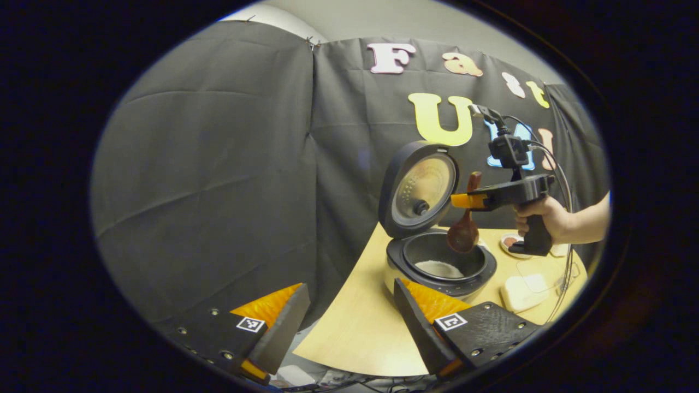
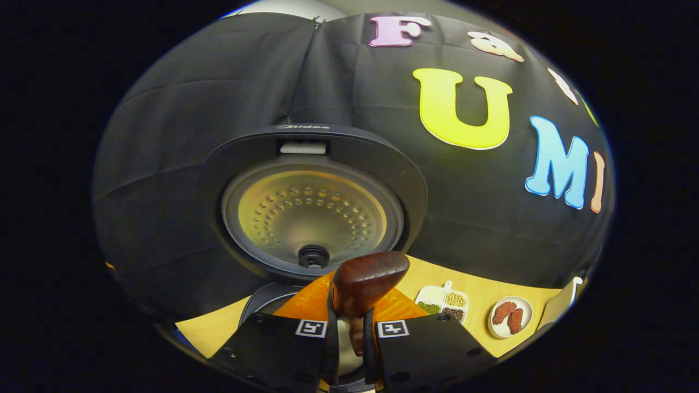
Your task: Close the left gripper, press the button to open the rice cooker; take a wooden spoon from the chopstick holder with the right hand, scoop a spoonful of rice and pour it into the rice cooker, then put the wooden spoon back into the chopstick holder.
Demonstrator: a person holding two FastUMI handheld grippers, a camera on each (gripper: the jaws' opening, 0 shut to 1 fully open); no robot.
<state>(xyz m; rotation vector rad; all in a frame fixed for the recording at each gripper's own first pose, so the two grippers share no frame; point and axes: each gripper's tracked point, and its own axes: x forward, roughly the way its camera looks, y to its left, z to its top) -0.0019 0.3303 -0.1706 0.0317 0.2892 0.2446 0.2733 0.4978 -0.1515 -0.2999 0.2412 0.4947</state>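
The wooden spoon hangs bowl-down over the open pot of the rice cooker, handle end up; my right gripper has both fingers pressed on the handle. In the right gripper view the rounded handle end stands up between my two closed-in fingers. White rice already lies at the bottom of the inner pot. I cannot tell whether the spoon bowl carries any grains.

Step in hand, as I judge it: the pour, or the end of it. To do it well I would keep the bowl inside the pot rim, low, and tip slowly so nothing spills on the desk. Clear the raised lid when lifting out, since it stands just behind the handle.

My left gripper is spread wide and holds nothing, near the desk edge, well short of the cooker.

Materials: spoon is dark, polished wood, smooth, rounded. Lid's inner plate is dull metal, dimpled in rings, with a dark knob at its lower middle. Outer shell is smooth dark plastic; pot interior dark, matte. Desk is pale wood grain. Beyond, a white divided dish of dry grains and a small round plate with two brownish pieces.
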